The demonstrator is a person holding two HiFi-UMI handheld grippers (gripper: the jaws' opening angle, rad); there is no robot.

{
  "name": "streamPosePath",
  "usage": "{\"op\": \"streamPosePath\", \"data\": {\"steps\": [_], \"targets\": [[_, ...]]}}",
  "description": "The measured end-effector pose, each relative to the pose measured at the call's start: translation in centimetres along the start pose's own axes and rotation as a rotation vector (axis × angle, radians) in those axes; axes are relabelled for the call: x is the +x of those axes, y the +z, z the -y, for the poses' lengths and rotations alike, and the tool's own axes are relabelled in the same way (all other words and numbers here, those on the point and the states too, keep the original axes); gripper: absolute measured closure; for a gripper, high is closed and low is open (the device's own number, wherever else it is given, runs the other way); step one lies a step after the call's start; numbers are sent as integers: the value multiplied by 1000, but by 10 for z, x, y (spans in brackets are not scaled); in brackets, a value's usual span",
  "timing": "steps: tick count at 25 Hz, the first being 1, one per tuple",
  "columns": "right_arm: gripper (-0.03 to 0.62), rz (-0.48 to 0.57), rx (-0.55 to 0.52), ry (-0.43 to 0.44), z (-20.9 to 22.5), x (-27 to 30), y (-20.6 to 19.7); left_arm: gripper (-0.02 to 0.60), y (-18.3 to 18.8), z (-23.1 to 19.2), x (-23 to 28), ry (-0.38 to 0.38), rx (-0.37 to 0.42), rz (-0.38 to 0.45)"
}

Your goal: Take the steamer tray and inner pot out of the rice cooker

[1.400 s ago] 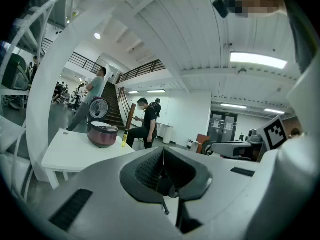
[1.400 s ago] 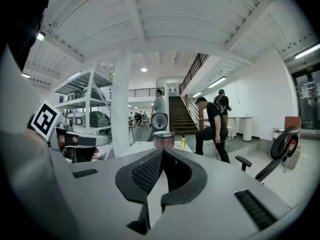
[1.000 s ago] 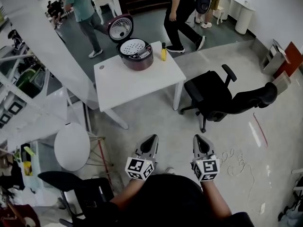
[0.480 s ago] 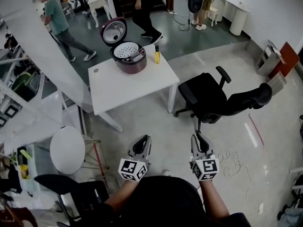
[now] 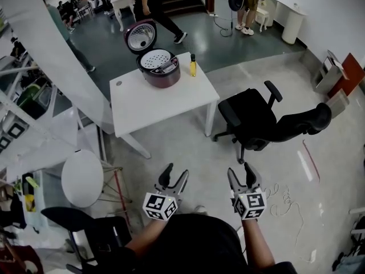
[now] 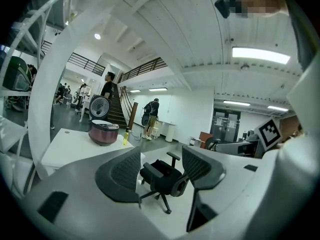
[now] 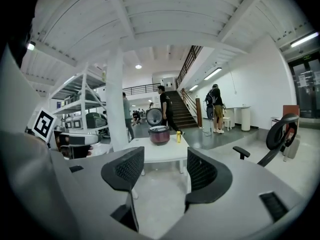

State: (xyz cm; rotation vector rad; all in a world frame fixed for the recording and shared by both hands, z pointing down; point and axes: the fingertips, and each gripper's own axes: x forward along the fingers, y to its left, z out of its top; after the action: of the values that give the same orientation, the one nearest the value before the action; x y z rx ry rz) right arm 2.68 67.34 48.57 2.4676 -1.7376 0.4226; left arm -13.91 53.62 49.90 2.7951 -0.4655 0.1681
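A dark red rice cooker (image 5: 159, 71) stands at the far end of a white table (image 5: 162, 99), several steps ahead of me. Its lid (image 5: 141, 36) is up, and the white perforated steamer tray (image 5: 155, 58) shows in its mouth. The cooker also appears small in the left gripper view (image 6: 103, 133) and the right gripper view (image 7: 159, 134). My left gripper (image 5: 174, 176) (image 6: 161, 160) and right gripper (image 5: 240, 173) (image 7: 165, 166) are held side by side over the floor close to my body. The jaws of both are opening, with nothing between them.
A yellow bottle (image 5: 193, 66) stands beside the cooker. A black office chair (image 5: 251, 116) sits right of the table, with a reclined one (image 5: 305, 121) behind it. A round white stool (image 5: 84, 177) and shelving (image 5: 23, 96) are on the left. People walk at the back.
Both grippers' jaws have gone from shut to spread apart. The people at the back have walked on.
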Motion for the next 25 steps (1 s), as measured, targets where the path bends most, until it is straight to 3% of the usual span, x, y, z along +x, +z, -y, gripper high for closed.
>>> {"op": "streamPosePath", "data": {"steps": [9, 17, 25], "targets": [[359, -44, 44, 20, -1, 2, -25, 345, -23, -7, 2, 89, -12, -50], [359, -56, 65, -30, 15, 40, -23, 345, -10, -27, 39, 61, -4, -39], [358, -51, 82, 11, 14, 122, 17, 345, 17, -75, 112, 34, -23, -28]]}}
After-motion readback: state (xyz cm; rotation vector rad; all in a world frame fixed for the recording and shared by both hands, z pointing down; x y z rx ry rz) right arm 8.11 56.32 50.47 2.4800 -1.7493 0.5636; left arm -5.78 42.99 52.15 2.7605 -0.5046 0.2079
